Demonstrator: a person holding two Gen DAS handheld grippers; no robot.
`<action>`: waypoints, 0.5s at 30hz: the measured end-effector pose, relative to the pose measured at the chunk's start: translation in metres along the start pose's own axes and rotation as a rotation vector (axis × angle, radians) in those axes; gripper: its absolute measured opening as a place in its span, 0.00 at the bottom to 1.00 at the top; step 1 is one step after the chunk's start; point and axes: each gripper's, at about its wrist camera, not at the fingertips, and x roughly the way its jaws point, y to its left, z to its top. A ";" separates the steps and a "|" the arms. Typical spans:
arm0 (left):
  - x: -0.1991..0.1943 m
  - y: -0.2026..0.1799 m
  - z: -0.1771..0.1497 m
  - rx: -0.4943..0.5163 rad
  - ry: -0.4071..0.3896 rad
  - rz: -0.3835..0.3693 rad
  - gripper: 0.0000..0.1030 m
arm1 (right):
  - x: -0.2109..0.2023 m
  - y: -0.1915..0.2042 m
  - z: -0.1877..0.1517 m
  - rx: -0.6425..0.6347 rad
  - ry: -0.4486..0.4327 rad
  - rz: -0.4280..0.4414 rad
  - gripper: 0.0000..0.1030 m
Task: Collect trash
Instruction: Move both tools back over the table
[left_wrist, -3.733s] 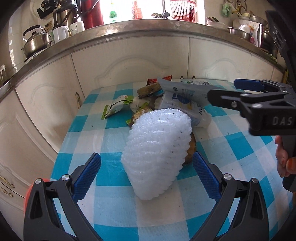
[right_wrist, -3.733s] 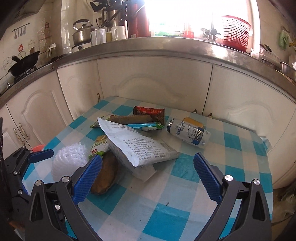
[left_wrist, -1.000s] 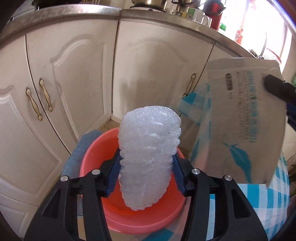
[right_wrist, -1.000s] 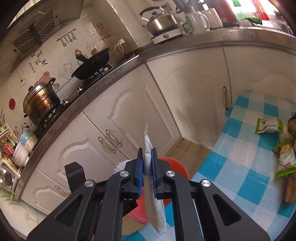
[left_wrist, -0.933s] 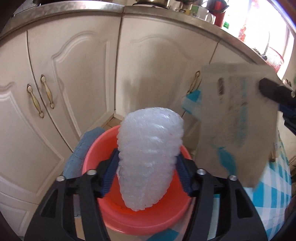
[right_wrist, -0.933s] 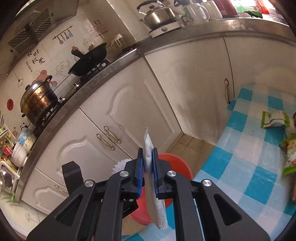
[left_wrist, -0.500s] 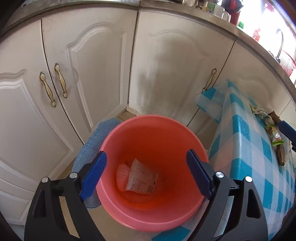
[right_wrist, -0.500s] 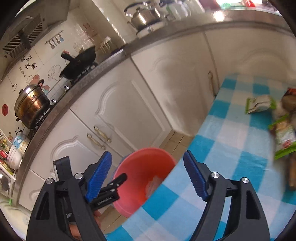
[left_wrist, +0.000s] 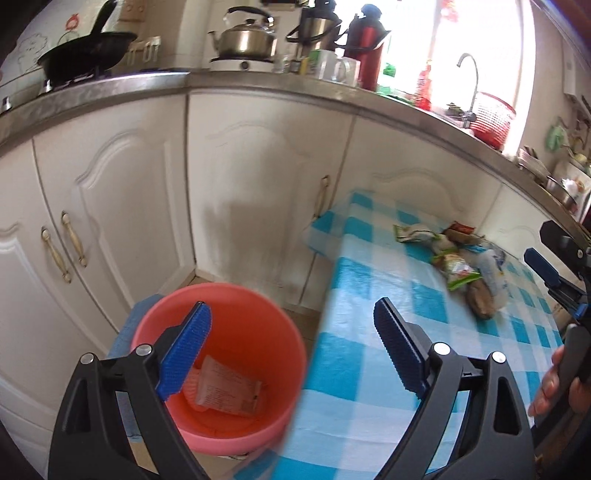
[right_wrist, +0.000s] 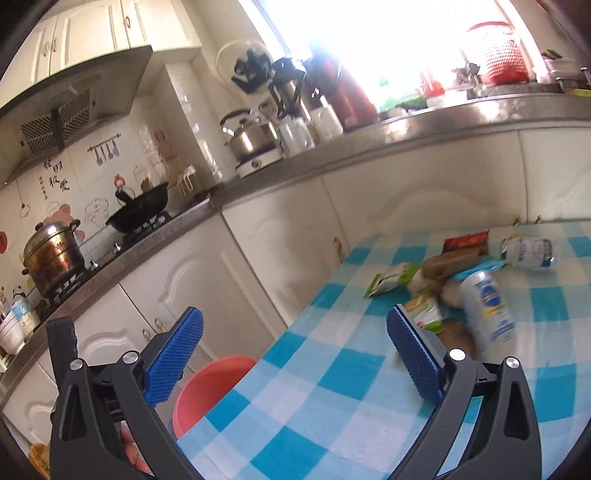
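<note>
Sitting on the floor beside the checked table is the red bucket (left_wrist: 229, 369), and inside it lie a flat white printed pouch (left_wrist: 229, 387) and a bit of white foam netting (left_wrist: 192, 386), both on the bucket's bottom. Just behind the bucket, a blue mat (left_wrist: 131, 325) peeks out along the cabinet doors (left_wrist: 122, 206).

Above the bucket's rim hangs the left gripper (left_wrist: 291, 354), jaws wide apart and holding nothing; one blue pad sits over the bucket's mouth, the other over the tablecloth's edge. Up from the bucket, the blue-and-white checked tablecloth (left_wrist: 369, 354) carries the rest of the trash, well apart from the bucket: a green-and-white snack wrapper (right_wrist: 391, 278), a red wrapper (right_wrist: 467, 238), a brown packet (right_wrist: 447, 262), a white plastic bottle with a blue label (right_wrist: 528, 251) lying on its side, and a second bottle (right_wrist: 487, 310) nearer the camera, all bunched together and touching here and there.

Over the tablecloth, between bucket and pile, the right gripper (right_wrist: 295, 354) is spread open too, empty, and its own view catches the bucket's rim down past the table's edge. Beyond the bucket, a kettle (left_wrist: 245, 38) and a black wok (left_wrist: 88, 55) stand on the steel counter.
</note>
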 end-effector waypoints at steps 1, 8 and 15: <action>-0.001 -0.006 0.001 0.009 0.000 -0.011 0.87 | -0.007 -0.005 0.003 -0.005 -0.024 -0.016 0.96; -0.003 -0.046 0.002 0.043 0.036 -0.043 0.88 | -0.051 -0.055 0.032 0.018 -0.132 -0.095 0.96; 0.000 -0.080 0.006 0.079 0.056 -0.095 0.87 | -0.090 -0.112 0.052 0.059 -0.175 -0.217 0.96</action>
